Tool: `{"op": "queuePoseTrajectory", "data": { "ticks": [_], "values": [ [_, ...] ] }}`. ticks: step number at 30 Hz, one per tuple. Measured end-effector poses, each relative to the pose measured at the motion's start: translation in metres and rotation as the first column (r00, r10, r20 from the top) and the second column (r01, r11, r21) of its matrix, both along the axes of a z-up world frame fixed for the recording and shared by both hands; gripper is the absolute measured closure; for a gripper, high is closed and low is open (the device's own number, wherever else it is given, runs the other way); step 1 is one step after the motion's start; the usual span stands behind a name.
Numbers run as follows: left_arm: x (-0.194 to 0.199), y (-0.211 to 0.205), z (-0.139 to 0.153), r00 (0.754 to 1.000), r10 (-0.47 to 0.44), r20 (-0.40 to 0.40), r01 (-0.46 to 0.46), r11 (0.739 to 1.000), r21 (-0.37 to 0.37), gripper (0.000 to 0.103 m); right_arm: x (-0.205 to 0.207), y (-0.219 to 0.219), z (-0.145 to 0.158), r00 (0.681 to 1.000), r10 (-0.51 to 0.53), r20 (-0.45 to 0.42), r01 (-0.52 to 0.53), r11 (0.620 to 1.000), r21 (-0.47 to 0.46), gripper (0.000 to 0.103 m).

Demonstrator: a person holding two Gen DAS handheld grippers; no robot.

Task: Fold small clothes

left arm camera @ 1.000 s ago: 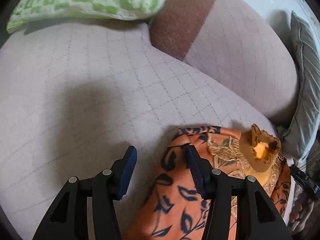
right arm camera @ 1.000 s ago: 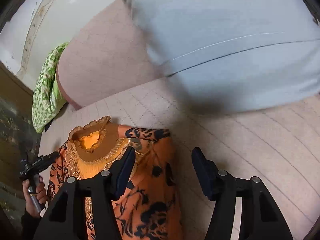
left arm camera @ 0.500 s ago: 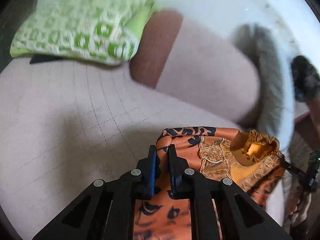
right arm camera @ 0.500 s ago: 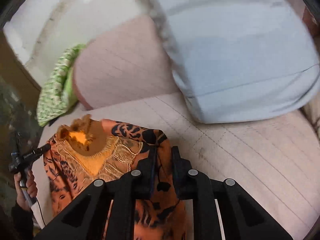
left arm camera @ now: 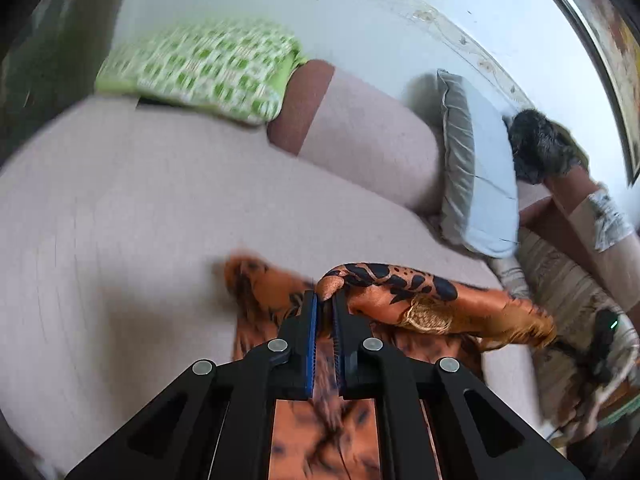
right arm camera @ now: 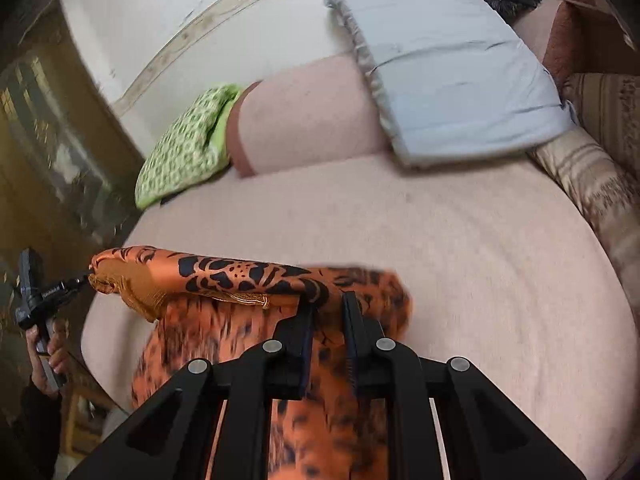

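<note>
Pink quilted bedding (right arm camera: 460, 240) fills both views, with a white wall (left arm camera: 360, 20) behind it. At its far edge lie a green patterned pillow (left arm camera: 208, 68), a pink bolster (left arm camera: 360, 136) with a brown band, and a grey pillow (right arm camera: 452, 60) leaning on the bolster. Your left gripper (left arm camera: 325, 308) has its jaws closed on one top corner of the orange garment (left arm camera: 404, 292), with the dark-printed cloth bunched between the blue pads. Your right gripper (right arm camera: 326, 312) pinches the other top corner the same way, fabric pressed between its fingers. Between the two grips the upper edge of the garment stretches as a taut, rolled band, its gold lace trim (left arm camera: 430, 316) hanging just below. The rest of the garment hangs from that edge and trails onto the bedding, blurred. In the right wrist view you can see your left hand (right arm camera: 50, 352) on the handle of its gripper, at the bed's left edge. In the left wrist view a striped cushion (left arm camera: 560, 280) lies beside the bed on the right, near the grey pillow.
</note>
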State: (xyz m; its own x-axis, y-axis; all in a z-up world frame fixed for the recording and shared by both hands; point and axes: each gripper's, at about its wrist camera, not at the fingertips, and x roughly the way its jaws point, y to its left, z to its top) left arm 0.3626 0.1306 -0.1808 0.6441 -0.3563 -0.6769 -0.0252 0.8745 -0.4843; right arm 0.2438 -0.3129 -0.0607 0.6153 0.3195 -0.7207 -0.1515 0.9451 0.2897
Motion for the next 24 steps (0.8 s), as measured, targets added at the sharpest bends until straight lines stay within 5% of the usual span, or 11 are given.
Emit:
{"op": "queuePoseTrajectory", "data": {
  "ticks": [4, 9, 12, 14, 16, 21, 24],
  "values": [
    [-0.058, 0.005, -0.028, 0.994, 0.049, -0.100, -0.053, 0.998, -0.037, 0.097, -0.057, 0.001, -0.032, 0.999, -0.012, -0.053, 0.012, 1.000, 0.006, 0.089],
    [-0.088, -0.008, -0.065, 0.964, 0.022, -0.267, -0.019, 1.000, 0.013, 0.095, -0.087, 0.008, -0.083, 0.979, -0.106, -0.173, 0.104, 0.994, -0.019, 0.083],
    [-0.106, -0.004, -0.047, 0.970, 0.017, -0.242, -0.019, 1.000, -0.006, 0.090, -0.118, 0.008, -0.069, 0.979, -0.122, -0.162, 0.137, 0.987, 0.086, 0.082],
    [-0.124, 0.003, -0.037, 0.970, 0.041, -0.239, -0.051, 0.998, -0.034, 0.084, -0.137, 0.005, -0.058, 0.977, -0.152, -0.150, 0.168, 0.980, 0.105, 0.055],
    [-0.143, 0.003, -0.027, 0.973, 0.055, -0.225, -0.070, 0.996, -0.061, 0.073, -0.154, 0.005, -0.050, 0.975, -0.173, -0.137, 0.190, 0.974, 0.120, 0.048],
    [-0.157, -0.005, -0.024, 0.967, 0.065, -0.248, -0.091, 0.991, -0.095, 0.056, -0.162, 0.012, -0.055, 0.969, -0.155, -0.190, 0.193, 0.960, 0.203, 0.045],
    [-0.130, -0.017, -0.046, 0.959, 0.040, -0.281, -0.096, 0.977, -0.189, 0.054, -0.150, 0.013, -0.074, 0.952, -0.161, -0.261, 0.227, 0.942, 0.248, 0.046]
  ]
}}
